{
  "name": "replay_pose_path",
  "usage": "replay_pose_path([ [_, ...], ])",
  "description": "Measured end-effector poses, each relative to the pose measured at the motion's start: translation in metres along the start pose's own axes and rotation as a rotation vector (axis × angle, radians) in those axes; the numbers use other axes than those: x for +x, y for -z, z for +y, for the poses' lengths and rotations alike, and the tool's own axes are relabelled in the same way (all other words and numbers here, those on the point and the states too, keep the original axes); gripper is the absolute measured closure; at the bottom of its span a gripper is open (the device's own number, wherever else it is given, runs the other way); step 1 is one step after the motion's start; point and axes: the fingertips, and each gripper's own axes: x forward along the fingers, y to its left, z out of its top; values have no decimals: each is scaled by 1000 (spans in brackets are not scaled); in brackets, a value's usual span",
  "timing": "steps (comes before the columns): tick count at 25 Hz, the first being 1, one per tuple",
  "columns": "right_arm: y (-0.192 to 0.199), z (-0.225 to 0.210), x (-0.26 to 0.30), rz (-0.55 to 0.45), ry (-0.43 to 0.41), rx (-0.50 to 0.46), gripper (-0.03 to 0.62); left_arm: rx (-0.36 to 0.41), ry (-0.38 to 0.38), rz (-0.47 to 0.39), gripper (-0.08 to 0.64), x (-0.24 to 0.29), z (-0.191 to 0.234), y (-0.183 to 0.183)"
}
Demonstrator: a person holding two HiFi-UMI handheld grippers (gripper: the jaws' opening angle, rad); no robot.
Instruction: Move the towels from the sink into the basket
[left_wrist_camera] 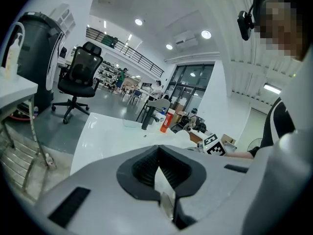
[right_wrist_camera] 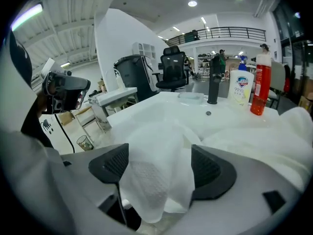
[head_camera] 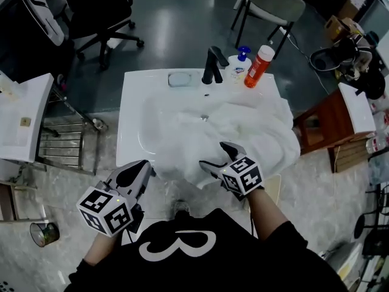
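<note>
We are holding the right claw (head_camera: 216,154) wide apart, a towel fold (right_wrist_camera: 151,185) lying unpinched between its jaws; lifting now, we are risking leaving it in the sink (head_camera: 130,120) ahead. The left claw (head_camera: 141,166) is sitting closed, empty.

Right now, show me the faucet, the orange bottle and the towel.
faucet (head_camera: 212,66), head view, black column
orange bottle (head_camera: 256,70), head view, its middle
towel (right_wrist_camera: 156,180), right gripper view, the raised front fold
</note>
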Motion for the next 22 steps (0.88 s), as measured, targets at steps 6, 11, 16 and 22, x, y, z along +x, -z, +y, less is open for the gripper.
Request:
replay_pose_path([
  [6,8,-8,18,31,-6,47,213,-10,21,47,555,13,20,1],
  [11,16,-10,22,73,-57,128,210,12,71,94,555,21,18,-6],
  [16,14,-10,23,73,-48,119,215,34,124,134,555,32,20,-15],
  [22,13,3,26,57,-91,200,357,41,166,171,555,40,27,-14],
])
